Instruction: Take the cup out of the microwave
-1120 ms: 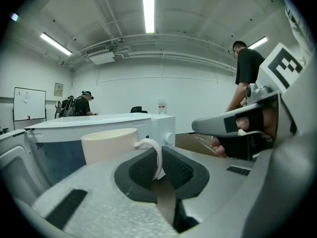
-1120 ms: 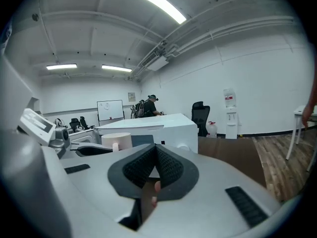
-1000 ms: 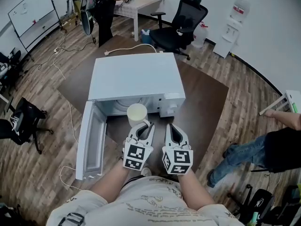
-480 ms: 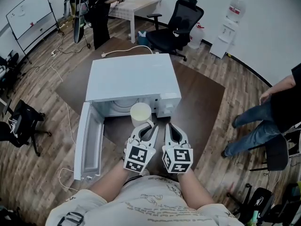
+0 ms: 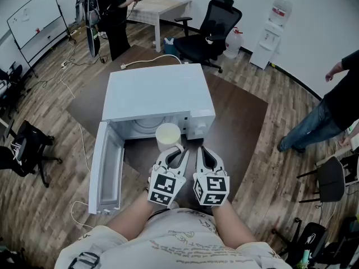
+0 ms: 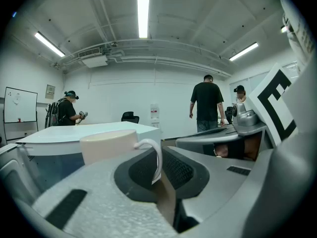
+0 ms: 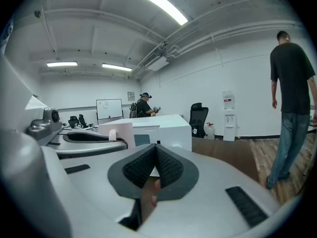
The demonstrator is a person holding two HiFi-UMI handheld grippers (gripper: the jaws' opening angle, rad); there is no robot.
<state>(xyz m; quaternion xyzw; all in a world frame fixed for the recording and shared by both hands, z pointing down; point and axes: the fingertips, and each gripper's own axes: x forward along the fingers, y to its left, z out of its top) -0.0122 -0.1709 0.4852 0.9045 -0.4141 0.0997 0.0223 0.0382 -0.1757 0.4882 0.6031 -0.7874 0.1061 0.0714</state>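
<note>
Just outside the open microwave [image 5: 160, 91], we hold the cream cup [image 5: 167, 134] clear of the cavity by its handle, the jaws of our left gripper [image 5: 174, 150] pinched on that loop. Our right gripper [image 5: 205, 152] sits just beside it, jaws pressed together on nothing. The door [image 5: 106, 167] stands wide at left.

A dark brown tabletop [image 5: 241, 116] sits over a wood-plank floor [image 5: 50, 206]. At 1 o'clock stands a black office chair [image 5: 216, 29], with a water jug [image 5: 234, 42] just beside it and a white water dispenser [image 5: 276, 29] further toward 2 o'clock. At 12 o'clock is a light wooden table [image 5: 160, 5]. A person in black [image 5: 112, 13] stands near it at 11 o'clock. A whiteboard [image 5: 33, 18] is at 10 o'clock and a black chair [image 5: 28, 144] at 9 o'clock. A person in jeans [image 5: 325, 116] stands at 3 o'clock.
</note>
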